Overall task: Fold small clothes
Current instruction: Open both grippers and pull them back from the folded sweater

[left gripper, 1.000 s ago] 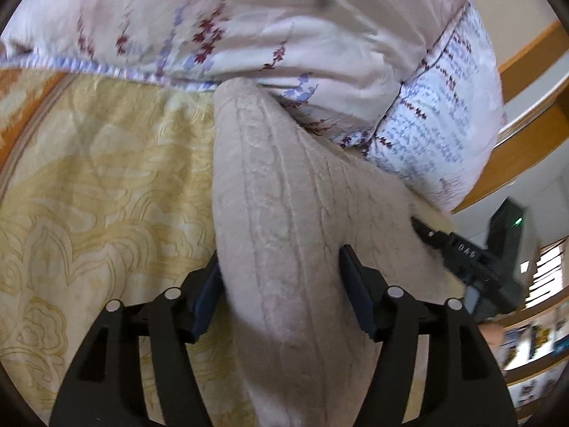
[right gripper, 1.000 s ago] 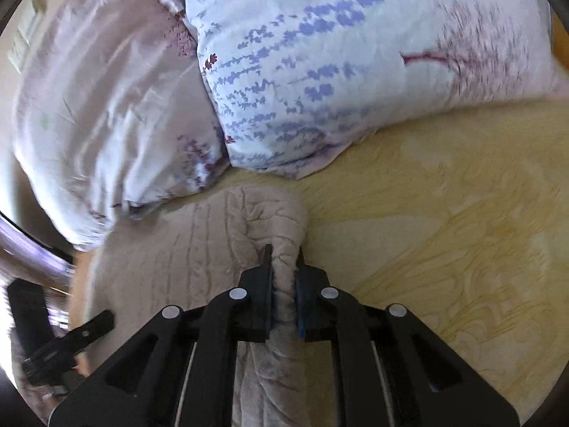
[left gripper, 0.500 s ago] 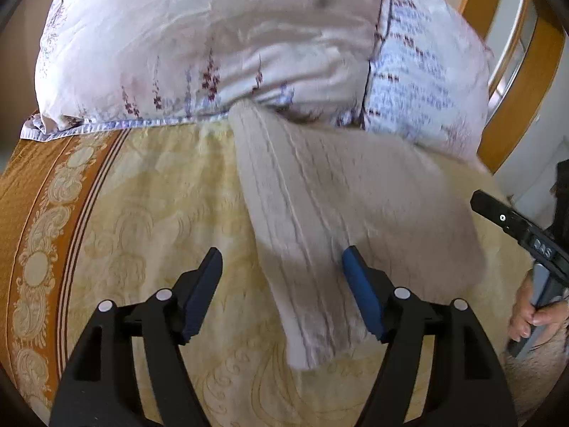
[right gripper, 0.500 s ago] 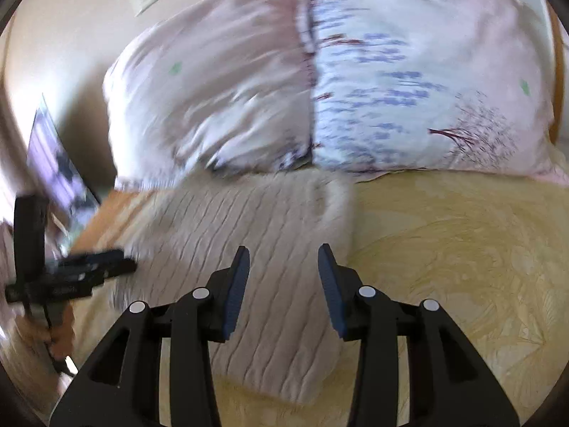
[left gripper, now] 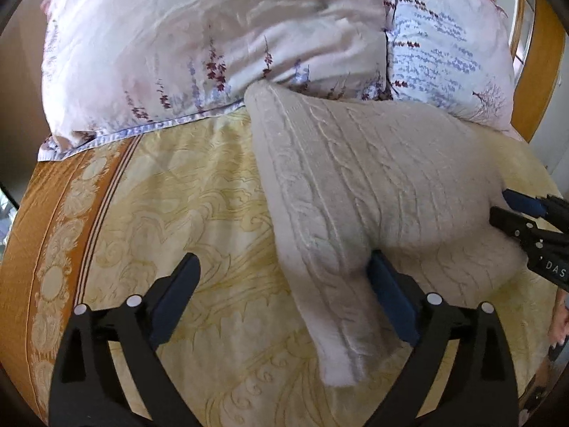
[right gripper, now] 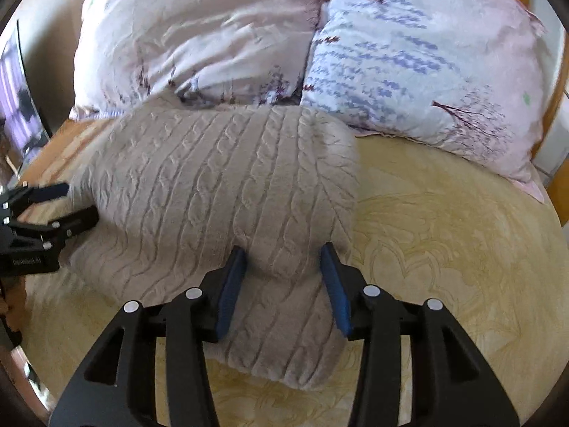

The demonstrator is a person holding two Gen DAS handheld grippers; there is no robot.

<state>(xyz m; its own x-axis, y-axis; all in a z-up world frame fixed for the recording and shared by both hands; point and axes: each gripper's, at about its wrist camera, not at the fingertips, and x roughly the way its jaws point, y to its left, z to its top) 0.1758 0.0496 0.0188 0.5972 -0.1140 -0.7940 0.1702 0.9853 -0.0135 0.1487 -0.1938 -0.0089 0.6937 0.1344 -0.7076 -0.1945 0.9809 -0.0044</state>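
A beige cable-knit garment (left gripper: 362, 192) lies folded on the yellow patterned bedspread (left gripper: 185, 199), its far end against the pillows. My left gripper (left gripper: 284, 277) is open, its jaws wide either side of the garment's near left edge. In the right wrist view the same garment (right gripper: 227, 185) fills the middle. My right gripper (right gripper: 284, 270) is open, its jaws straddling the garment's near right part. The right gripper also shows at the right edge of the left wrist view (left gripper: 533, 227), and the left gripper at the left edge of the right wrist view (right gripper: 39, 220).
Two floral pillows (left gripper: 213, 35) (right gripper: 409, 57) lie along the head of the bed. A wooden bed frame (left gripper: 540, 46) runs at the right. An orange border (left gripper: 39, 220) marks the bedspread's left side.
My right gripper let go of the garment's edge and opened. Both grippers pulled back from the pillows, and the garment now lies flatter on the bed.
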